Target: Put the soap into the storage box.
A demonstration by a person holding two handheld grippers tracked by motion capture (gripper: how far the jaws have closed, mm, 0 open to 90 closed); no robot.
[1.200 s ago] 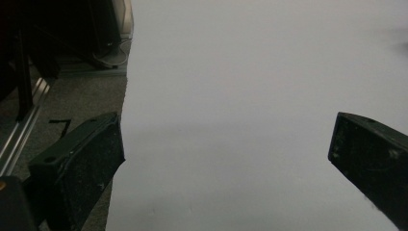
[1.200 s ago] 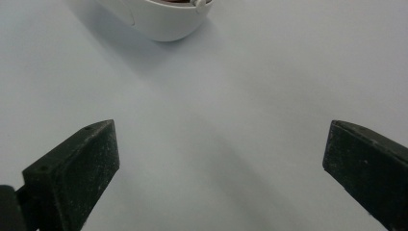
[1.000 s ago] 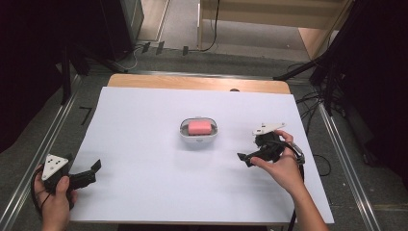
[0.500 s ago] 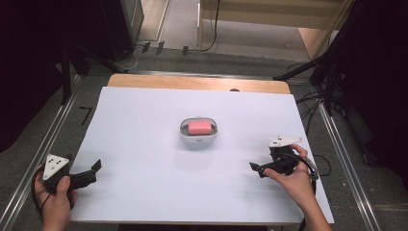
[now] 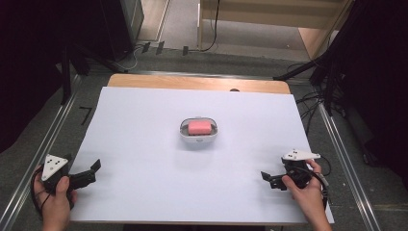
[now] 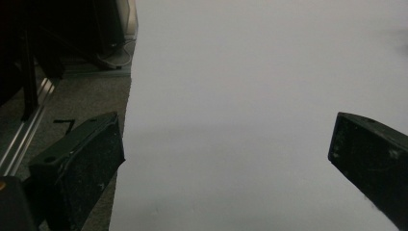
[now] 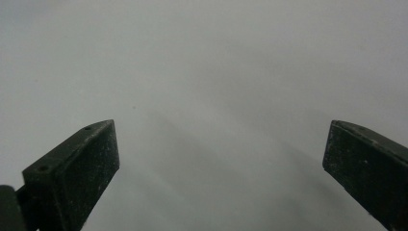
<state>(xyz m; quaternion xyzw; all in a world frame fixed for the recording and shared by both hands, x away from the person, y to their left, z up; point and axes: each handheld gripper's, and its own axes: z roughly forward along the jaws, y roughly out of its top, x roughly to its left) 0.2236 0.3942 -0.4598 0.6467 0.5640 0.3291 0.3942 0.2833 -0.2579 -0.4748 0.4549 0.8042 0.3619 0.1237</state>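
A pink bar of soap (image 5: 198,127) lies in a small white dish (image 5: 198,138) at the middle of the white table sheet (image 5: 144,144). My left gripper (image 5: 92,171) rests at the sheet's front left corner, open, with nothing between its jaws. In the left gripper view its fingers (image 6: 77,163) straddle the sheet's left edge. My right gripper (image 5: 267,179) sits near the front right, open and empty, pointing left. The right gripper view has its fingers (image 7: 72,168) wide apart over bare white sheet.
A wooden table edge (image 5: 192,83) shows beyond the sheet at the back. Metal rails (image 5: 346,159) run along both sides of the table. Cables (image 5: 312,101) lie on the grey floor at the right and back.
My right gripper has pulled back from near the dish toward the front right of the table. The left gripper has stayed in place.
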